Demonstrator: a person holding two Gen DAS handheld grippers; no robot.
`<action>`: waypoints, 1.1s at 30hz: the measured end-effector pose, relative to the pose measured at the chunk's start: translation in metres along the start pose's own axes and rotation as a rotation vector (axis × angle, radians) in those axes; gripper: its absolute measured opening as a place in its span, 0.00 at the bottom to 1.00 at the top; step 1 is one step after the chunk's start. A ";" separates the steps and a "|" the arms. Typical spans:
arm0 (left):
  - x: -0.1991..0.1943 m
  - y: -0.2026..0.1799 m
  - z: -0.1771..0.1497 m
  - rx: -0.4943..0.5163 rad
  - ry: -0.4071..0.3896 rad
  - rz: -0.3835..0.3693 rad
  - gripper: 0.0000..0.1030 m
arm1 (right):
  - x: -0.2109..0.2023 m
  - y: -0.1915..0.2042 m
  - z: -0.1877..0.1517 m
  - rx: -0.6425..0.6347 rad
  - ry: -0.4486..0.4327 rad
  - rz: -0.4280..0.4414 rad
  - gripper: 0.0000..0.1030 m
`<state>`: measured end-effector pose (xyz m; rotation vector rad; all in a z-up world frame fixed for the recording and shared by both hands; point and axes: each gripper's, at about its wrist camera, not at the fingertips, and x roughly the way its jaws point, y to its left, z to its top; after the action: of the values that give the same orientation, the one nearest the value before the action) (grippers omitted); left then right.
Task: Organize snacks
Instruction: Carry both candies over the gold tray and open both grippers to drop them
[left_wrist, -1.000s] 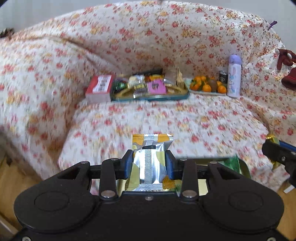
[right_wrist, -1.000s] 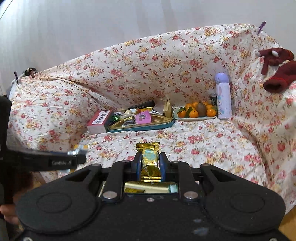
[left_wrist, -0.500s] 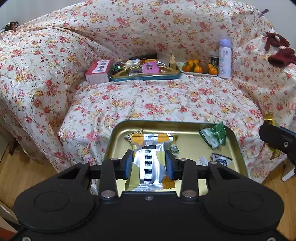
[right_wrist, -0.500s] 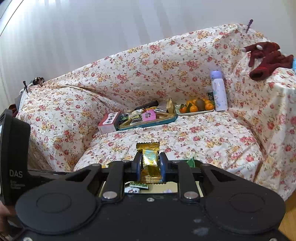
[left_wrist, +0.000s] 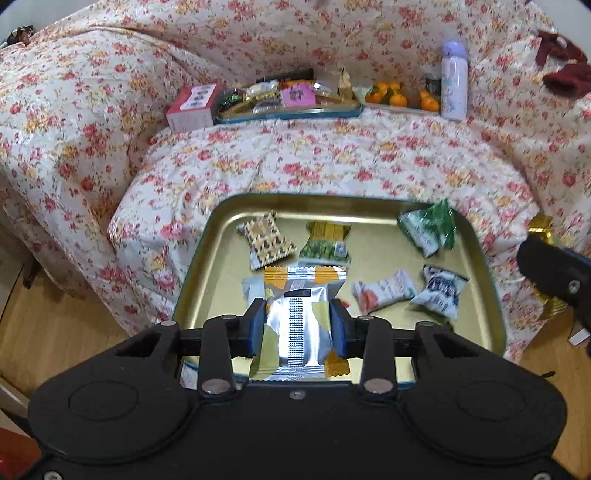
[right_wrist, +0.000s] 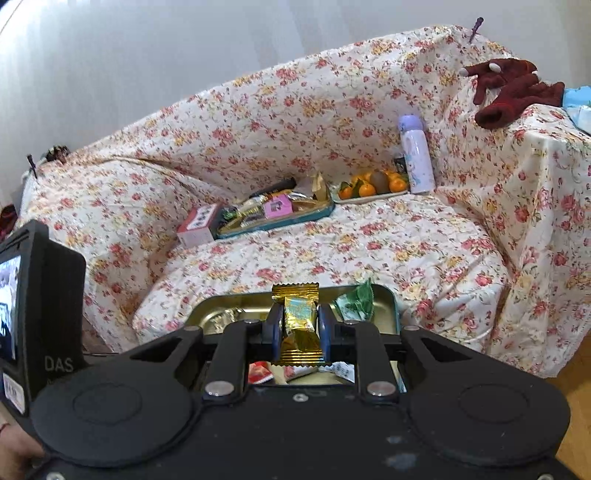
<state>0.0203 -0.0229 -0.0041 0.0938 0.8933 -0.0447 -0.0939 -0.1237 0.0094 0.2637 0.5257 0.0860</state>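
Left gripper (left_wrist: 297, 325) clamped on a silver snack packet (left_wrist: 297, 332) with yellow-orange print, both blue pads pressing its sides; the packet hangs above the near edge of a gold tray (left_wrist: 480, 258) that sits at the front edge of the flower-print sofa seat (left_wrist: 332, 166). Loose snacks lie in the tray: a brown patterned packet (left_wrist: 266, 240) toward the far left corner, a green-and-yellow packet (left_wrist: 325, 243) just beside it near the middle, a green-and-white packet (left_wrist: 428, 227) in the far right corner, a white packet with red print (left_wrist: 382, 293) and a blue-and-white packet (left_wrist: 439, 290) side by side toward the right edge. Right gripper (right_wrist: 297, 326) closed on a gold foil snack (right_wrist: 297, 321), held upright over the same tray, whose far rim (right_wrist: 229, 297) and green packet (right_wrist: 356, 301) show just past the fingers; more wrappers are visible under the jaws but too hidden to name. At the back edge of the seat, against the backrest, stands a second teal-rimmed tray (left_wrist: 288, 112) heaped with mixed snacks, a red-and-white box (left_wrist: 190, 107) touching its left end, a plate of oranges (left_wrist: 400, 99) just to its right, and a lilac bottle (left_wrist: 453, 79) upright beside the plate. A dark red plush toy (right_wrist: 506, 88) lies on top of the right armrest. Wooden floor (left_wrist: 55, 325) shows left of the sofa
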 end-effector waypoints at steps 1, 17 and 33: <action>0.003 0.000 -0.002 0.000 0.008 0.004 0.45 | 0.001 0.000 -0.001 0.001 0.007 -0.003 0.21; 0.017 0.021 0.013 -0.034 0.015 -0.027 0.46 | 0.034 0.003 0.009 0.016 0.114 -0.026 0.21; 0.009 0.021 0.018 -0.024 -0.032 -0.067 0.47 | 0.037 0.004 0.016 0.003 0.108 -0.014 0.21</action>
<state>0.0422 -0.0036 0.0015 0.0403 0.8646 -0.0978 -0.0537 -0.1175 0.0057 0.2591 0.6349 0.0857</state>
